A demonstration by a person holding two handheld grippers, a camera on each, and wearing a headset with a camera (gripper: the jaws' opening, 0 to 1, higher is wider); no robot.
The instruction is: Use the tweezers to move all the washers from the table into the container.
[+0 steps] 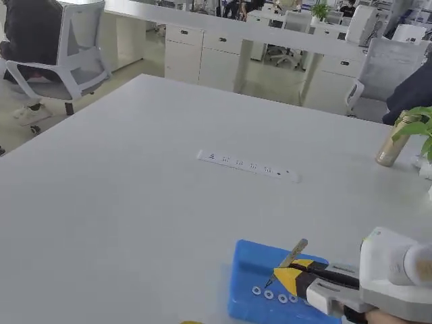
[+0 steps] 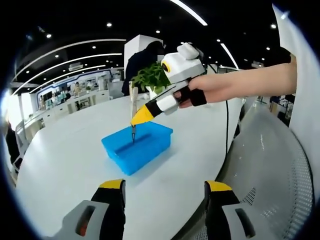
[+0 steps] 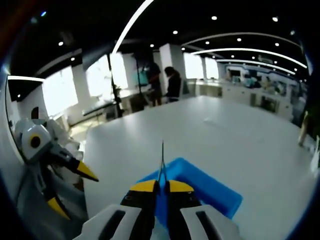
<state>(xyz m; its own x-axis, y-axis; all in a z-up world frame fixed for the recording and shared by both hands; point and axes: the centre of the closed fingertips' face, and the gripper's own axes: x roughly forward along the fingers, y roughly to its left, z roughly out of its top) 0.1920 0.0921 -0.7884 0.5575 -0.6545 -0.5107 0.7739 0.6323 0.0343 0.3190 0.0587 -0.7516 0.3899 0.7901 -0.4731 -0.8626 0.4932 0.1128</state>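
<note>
Right gripper (image 3: 161,187) pinched tweezers (image 1: 291,255), tips down in blue container (image 2: 135,162). Washers (image 1: 268,294) lay in row at container's near side. Left gripper (image 2: 165,200) spread, empty, apart from container. Washers likely light, stiff, slippery; better pinch across thin ring edge, gently.

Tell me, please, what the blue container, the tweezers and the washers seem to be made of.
Blue container: likely plastic, even matte blue, rounded edges. Tweezers: probably metal, thin blades with dull sheen. Washers: seemingly metal, small pale silvery rings, too small to be sure.
</note>
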